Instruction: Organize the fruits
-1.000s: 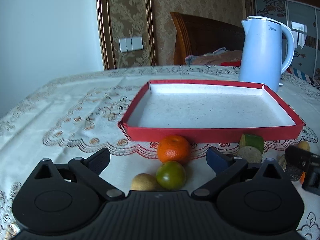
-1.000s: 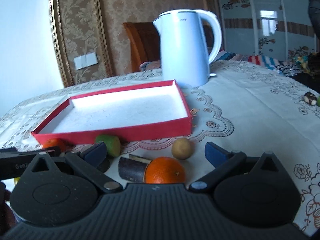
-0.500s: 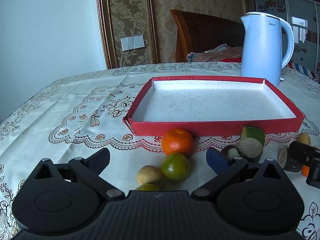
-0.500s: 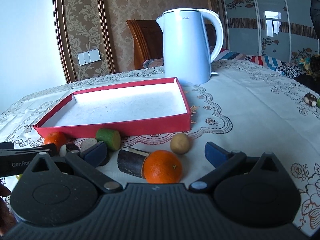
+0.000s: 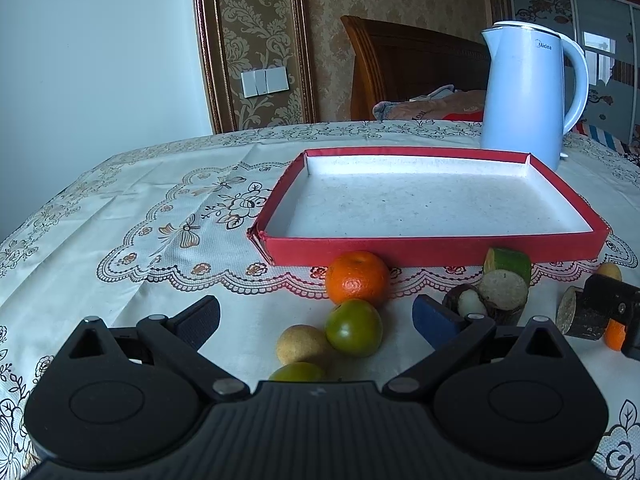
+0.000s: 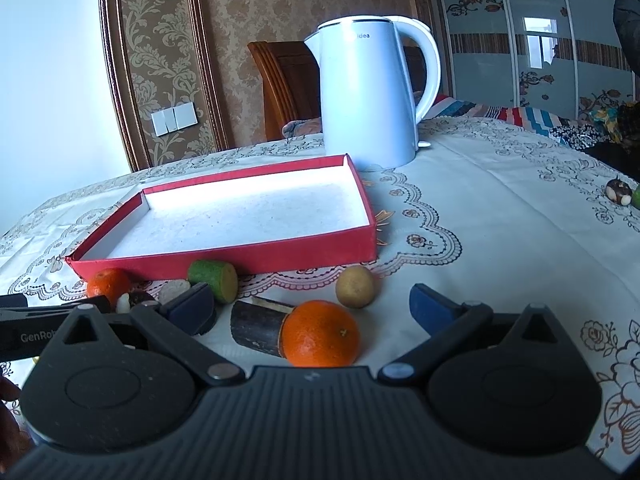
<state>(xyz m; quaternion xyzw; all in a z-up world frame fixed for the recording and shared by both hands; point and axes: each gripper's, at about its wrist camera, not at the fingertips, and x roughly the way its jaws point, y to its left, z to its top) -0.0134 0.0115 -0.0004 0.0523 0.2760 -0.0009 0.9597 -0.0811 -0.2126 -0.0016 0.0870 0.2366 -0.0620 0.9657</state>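
Lying between open right tool (image 6: 310, 306) fingers, orange (image 6: 320, 334)

left gripper (image 5: 316, 314): jaws spread wide, empty | right gripper (image 6: 310, 306): jaws spread wide, empty

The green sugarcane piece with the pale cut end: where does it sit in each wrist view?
Left wrist: green sugarcane piece, right of centre, against the red tray front wall.
Right wrist: left of centre, before the same wall.
Shared landmark: white kettle behind the tray.
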